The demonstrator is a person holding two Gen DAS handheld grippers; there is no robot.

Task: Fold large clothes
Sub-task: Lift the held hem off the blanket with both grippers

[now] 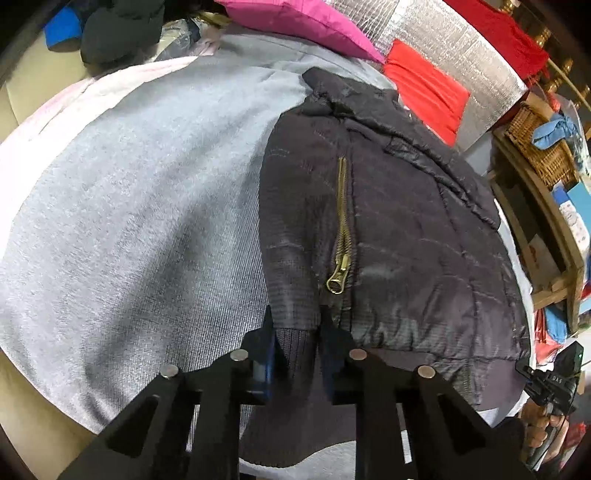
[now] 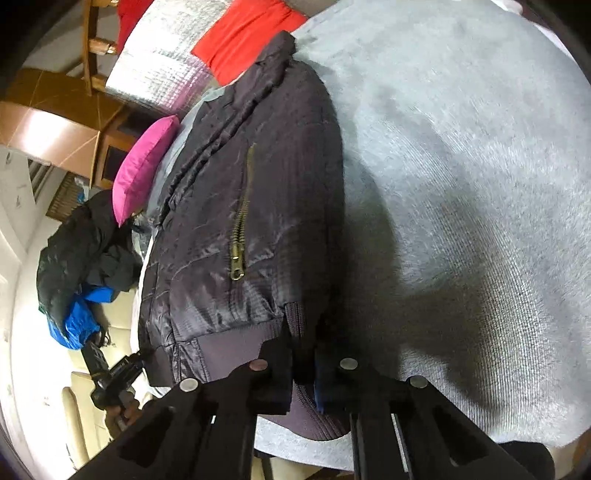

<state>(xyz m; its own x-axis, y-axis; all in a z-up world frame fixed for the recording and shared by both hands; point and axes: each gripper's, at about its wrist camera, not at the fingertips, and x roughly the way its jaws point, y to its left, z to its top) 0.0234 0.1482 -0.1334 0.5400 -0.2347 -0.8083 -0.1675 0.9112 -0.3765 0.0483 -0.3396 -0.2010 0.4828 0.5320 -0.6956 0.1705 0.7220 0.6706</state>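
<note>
Jacket: your dark quilted jacket [image 1: 388, 221] lies flat on the grey blanket [image 1: 147, 206], its brass zipper [image 1: 341, 229] facing up.
Left hand-held gripper [image 1: 297, 325]: you have it closed on the ribbed hem [image 1: 293, 343] at one corner.
Right hand-held gripper [image 2: 303, 332]: you have it closed on the ribbed hem at the other corner.
Behind: pink cushion [image 1: 306, 22], red cloth [image 1: 428, 92].

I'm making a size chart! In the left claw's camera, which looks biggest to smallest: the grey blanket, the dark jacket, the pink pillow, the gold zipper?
As they look in this view:
1. grey blanket
2. dark jacket
3. pink pillow, though it is farther away and partly cut off
4. gold zipper
</note>
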